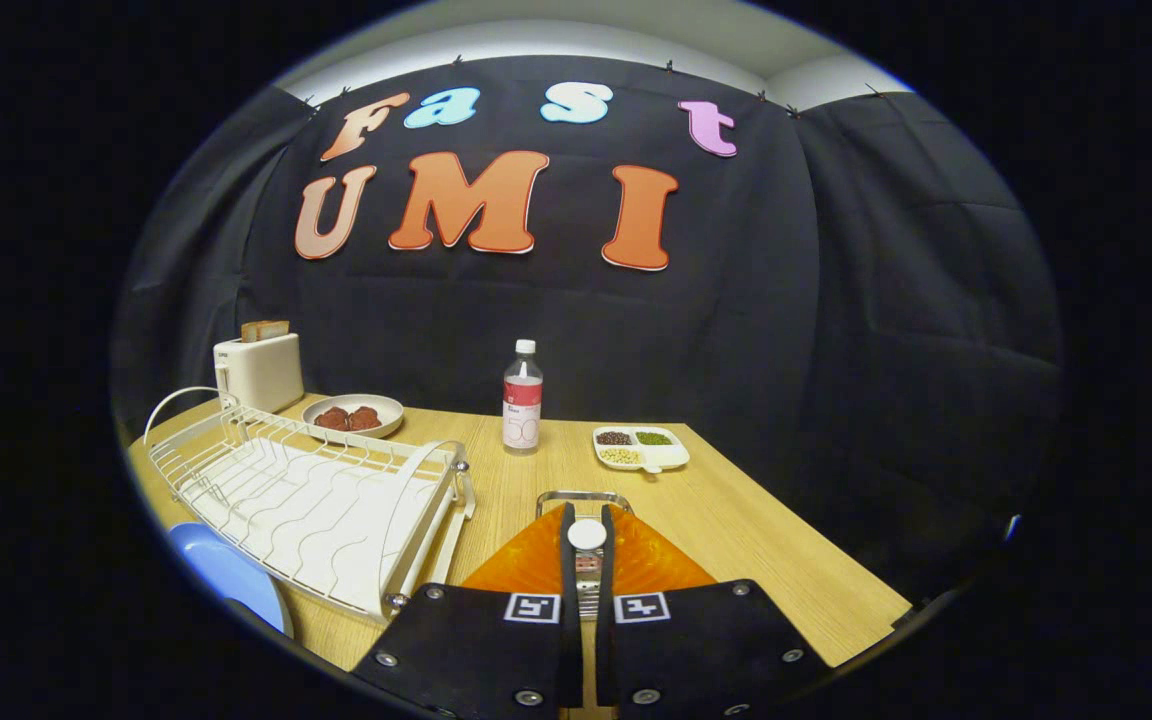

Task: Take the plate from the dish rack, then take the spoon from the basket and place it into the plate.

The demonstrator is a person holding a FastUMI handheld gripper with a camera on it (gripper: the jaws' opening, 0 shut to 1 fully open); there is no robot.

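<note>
Our tool (587,560) sits low in the middle of the picture. Its fingers are drawn almost together, with only a narrow slit between them. A small white round piece at their tips, which we take to be the end of the spoon (587,534), seems pinched from both sides. Under the fingers lies the orange basket (651,560), its metal handle just beyond the tips.

We judge the step in hand to be lifting the spoon out. We should keep the grip firm, rise straight until the spoon clears the basket wall and handle, then swing left.

The blue plate (221,575) lies at the lower left of the picture on the tabletop (736,520), just on our side of the white dish rack (306,495). The rack's near corner stands between basket and plate, so we should carry the spoon over it or around it.

Farther off, from upper left to centre right, are a toaster (258,372), a dish of brown food (353,415), a bottle (522,398) and a divided tray (640,448). All are well clear of our path.
</note>
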